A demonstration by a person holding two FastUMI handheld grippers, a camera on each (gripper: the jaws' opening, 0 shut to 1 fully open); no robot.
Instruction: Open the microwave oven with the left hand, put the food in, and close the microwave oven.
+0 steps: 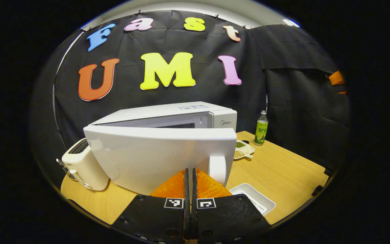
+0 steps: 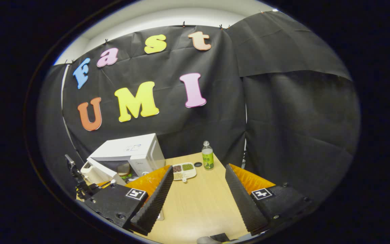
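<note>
Microwave door, rigid, hinged, ajar, probably best pushed near its handle; left gripper clenched empty, right gripper released.

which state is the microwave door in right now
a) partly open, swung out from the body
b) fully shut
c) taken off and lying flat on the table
a: in the left gripper view the microwave door angles out from the microwave, leaving a gap along its top edge.

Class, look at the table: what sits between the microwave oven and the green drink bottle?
A sectioned dish of beans lies between the microwave oven and the bottle, seen in both gripper views.
</note>
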